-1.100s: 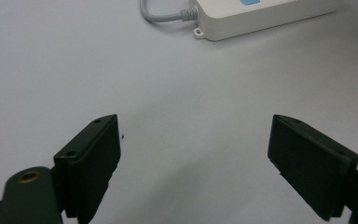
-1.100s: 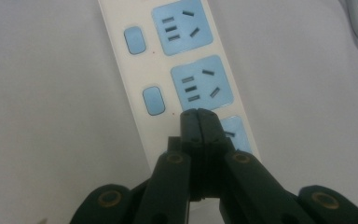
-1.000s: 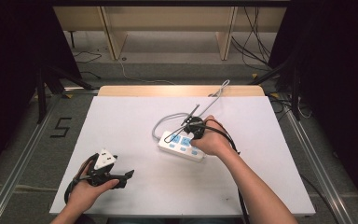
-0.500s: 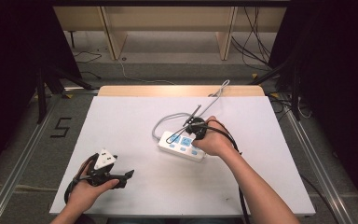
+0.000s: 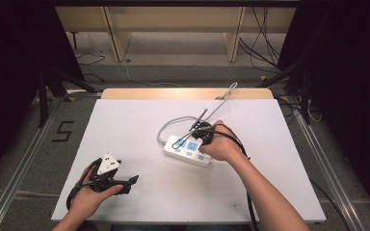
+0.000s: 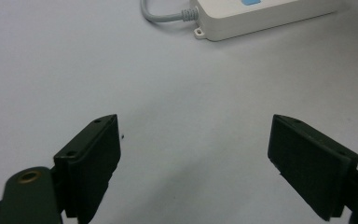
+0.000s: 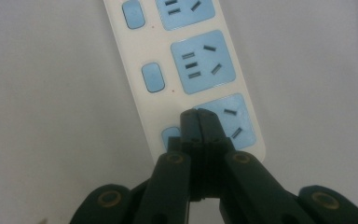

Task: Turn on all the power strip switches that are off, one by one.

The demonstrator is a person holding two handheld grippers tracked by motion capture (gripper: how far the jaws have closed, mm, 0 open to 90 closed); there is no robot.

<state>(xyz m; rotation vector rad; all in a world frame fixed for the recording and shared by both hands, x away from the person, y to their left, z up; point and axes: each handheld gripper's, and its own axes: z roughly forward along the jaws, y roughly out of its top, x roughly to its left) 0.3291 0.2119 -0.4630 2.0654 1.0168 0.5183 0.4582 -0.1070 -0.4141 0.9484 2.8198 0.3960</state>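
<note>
Power strip (image 5: 189, 150) on white table (image 5: 139, 120) | right gripper (image 7: 199, 116) closed, tips over it | left gripper (image 6: 193, 154) apart, empty

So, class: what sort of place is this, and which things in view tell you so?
Probably a lab or recording studio, not a home: a white table ringed by black curtains, loose cables on the floor, and a taped number beside a floor rail.

Black claw (image 7: 199, 122), brass-ringed screws, grey three-cornered plate (image 5: 108, 163), black cable (image 5: 248, 192)
</note>
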